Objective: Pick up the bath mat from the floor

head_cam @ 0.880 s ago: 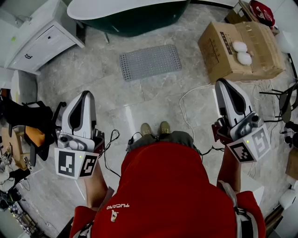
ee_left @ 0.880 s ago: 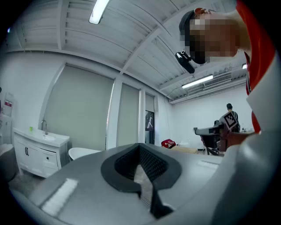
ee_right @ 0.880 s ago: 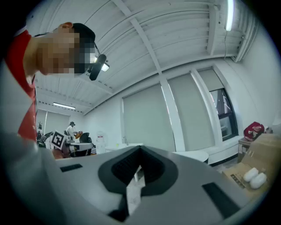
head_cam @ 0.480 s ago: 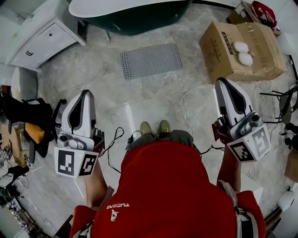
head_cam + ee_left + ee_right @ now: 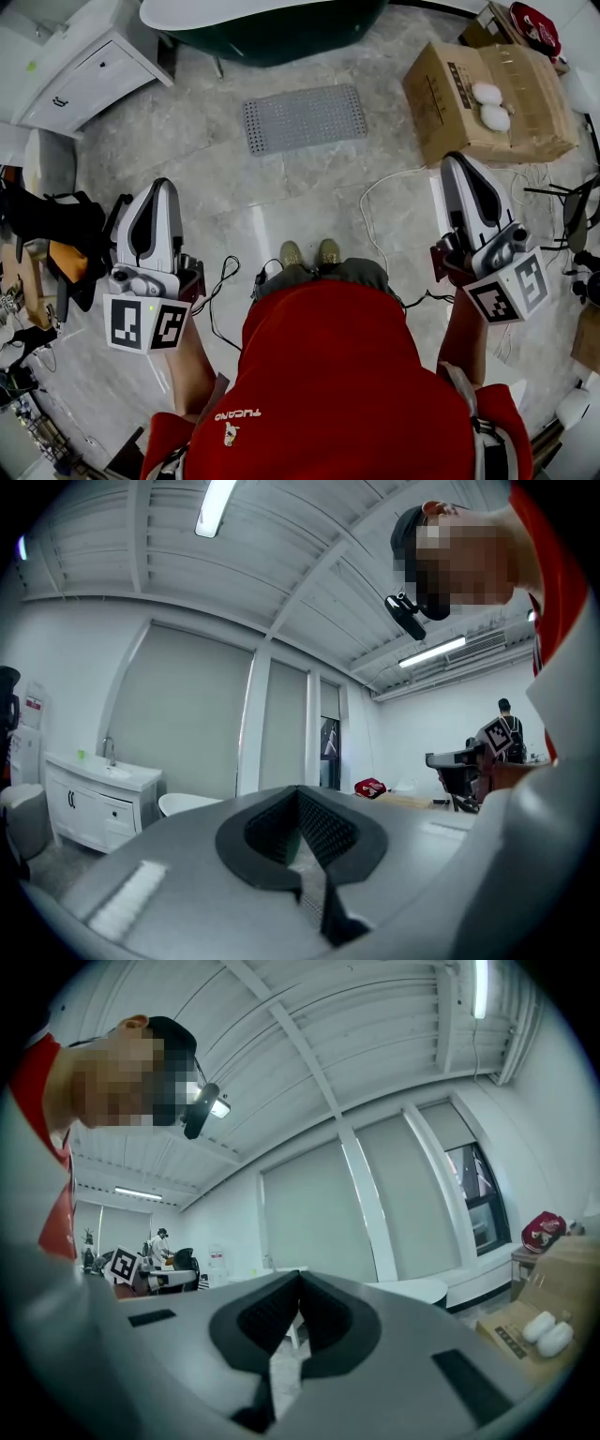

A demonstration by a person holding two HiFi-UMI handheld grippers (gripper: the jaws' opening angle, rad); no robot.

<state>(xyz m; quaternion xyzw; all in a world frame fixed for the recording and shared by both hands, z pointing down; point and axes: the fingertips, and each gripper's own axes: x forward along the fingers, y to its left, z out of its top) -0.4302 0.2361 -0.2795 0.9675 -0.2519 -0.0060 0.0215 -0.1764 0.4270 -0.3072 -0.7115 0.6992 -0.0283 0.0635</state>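
Left gripper [image 5: 160,185] and right gripper [image 5: 456,161]: jaws pressed together, empty, held level. Task not begun. The bath mat [image 5: 304,118] lies flat and untouched just before the bathtub [image 5: 262,28], with both grippers well short of it. Approach floor is open. A cardboard box [image 5: 487,103] flanks the bathtub's right, a cabinet [image 5: 89,80] its left.

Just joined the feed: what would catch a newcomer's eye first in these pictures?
The grey perforated bath mat lies flat on the floor ahead of the person's shoes, just short of the dark green bathtub. The left gripper and right gripper are held level on either side of the red shirt, both shut and empty. A cardboard box with two white objects on top sits at the far right.
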